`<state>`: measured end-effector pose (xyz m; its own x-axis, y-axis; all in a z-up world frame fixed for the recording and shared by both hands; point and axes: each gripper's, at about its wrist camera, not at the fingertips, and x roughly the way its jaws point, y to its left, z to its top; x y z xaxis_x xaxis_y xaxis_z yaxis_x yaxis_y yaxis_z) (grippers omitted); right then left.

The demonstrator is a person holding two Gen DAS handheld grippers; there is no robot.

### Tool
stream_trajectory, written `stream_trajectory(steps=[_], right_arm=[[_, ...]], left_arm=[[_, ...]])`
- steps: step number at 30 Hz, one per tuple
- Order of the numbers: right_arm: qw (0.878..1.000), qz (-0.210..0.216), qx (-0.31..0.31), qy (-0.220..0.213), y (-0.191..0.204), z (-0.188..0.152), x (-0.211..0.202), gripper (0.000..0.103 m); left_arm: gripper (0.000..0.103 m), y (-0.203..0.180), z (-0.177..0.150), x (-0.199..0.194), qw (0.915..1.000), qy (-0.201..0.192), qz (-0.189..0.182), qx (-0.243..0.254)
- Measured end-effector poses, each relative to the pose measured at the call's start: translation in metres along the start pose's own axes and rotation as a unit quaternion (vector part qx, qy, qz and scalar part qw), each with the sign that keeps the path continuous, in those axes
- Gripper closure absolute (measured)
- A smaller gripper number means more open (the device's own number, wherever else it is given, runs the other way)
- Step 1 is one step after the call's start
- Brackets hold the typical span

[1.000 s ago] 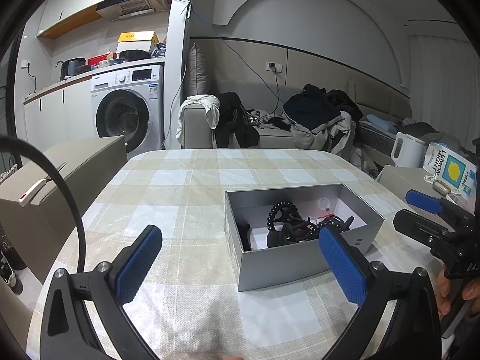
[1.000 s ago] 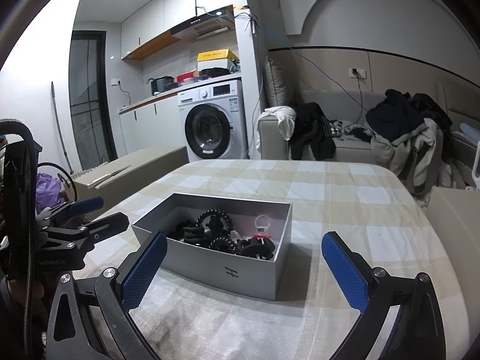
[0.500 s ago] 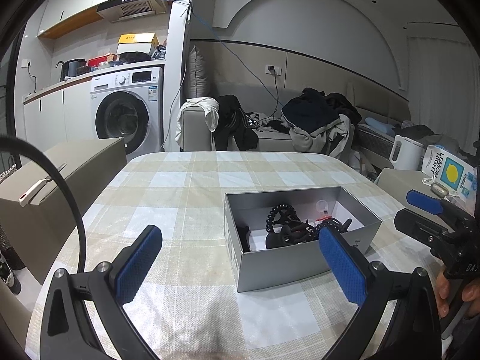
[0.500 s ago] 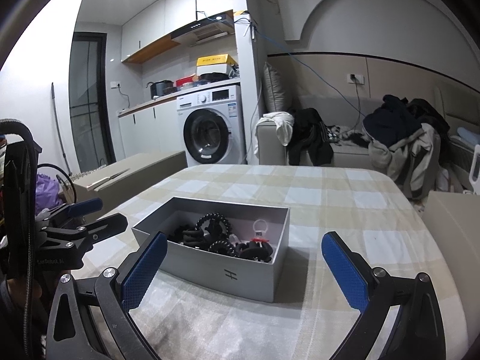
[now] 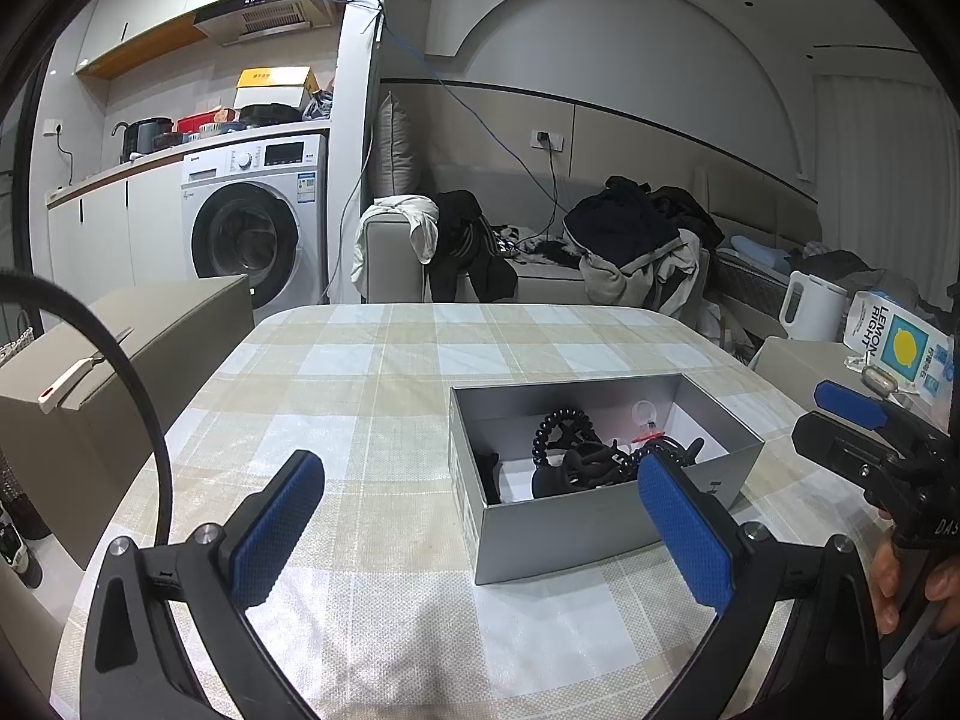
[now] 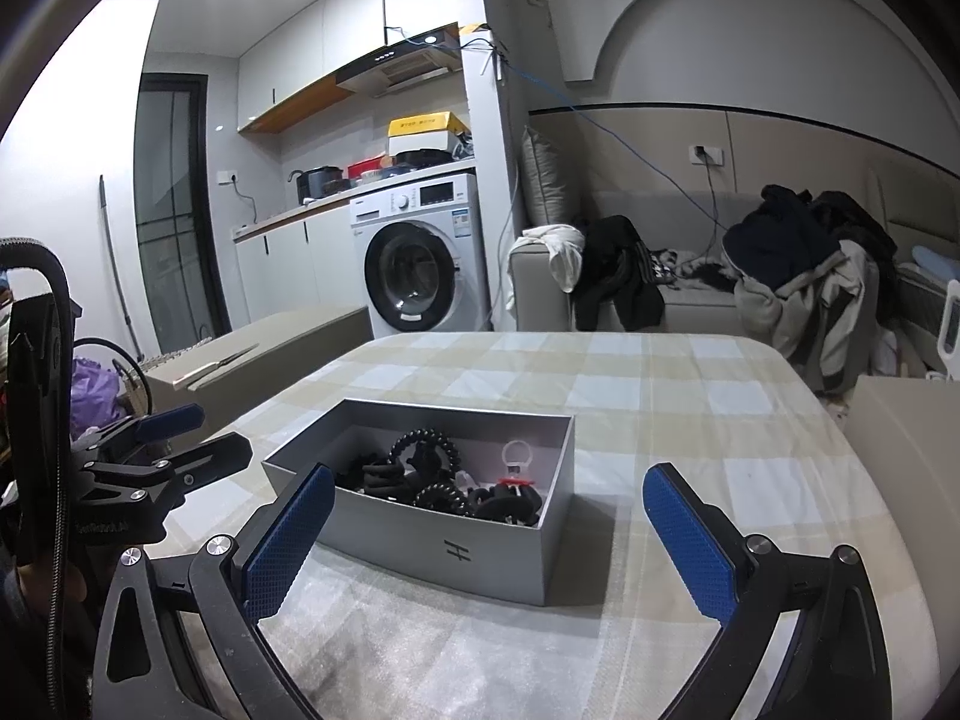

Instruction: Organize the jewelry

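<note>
Holding both grippers, left (image 5: 480,531) and right (image 6: 489,537), empty with fingers apart, you face the box (image 6: 444,546) near the table's (image 6: 690,414) front edge. Its tangled bands (image 6: 420,477) look light and springy; pinch one loop's rim.

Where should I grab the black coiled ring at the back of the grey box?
Come straight down from above with the right tool and pinch the black coiled ring across its raised upper arc; it leans on other pieces, and the grey box walls block side approaches.
</note>
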<state>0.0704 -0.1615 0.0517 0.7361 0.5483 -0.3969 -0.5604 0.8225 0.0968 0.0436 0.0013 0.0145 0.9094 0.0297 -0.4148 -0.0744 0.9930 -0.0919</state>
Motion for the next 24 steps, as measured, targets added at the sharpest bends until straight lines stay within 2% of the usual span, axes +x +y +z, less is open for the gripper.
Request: stream_trajectory(steps=[24], right_arm=[[1.000,0.000,0.000,-0.002,-0.0017,0.0004,-0.0006,0.000]], left_arm=[[0.001,0.0005,-0.0009,0.0006,1.0000,0.000,0.000,0.000]])
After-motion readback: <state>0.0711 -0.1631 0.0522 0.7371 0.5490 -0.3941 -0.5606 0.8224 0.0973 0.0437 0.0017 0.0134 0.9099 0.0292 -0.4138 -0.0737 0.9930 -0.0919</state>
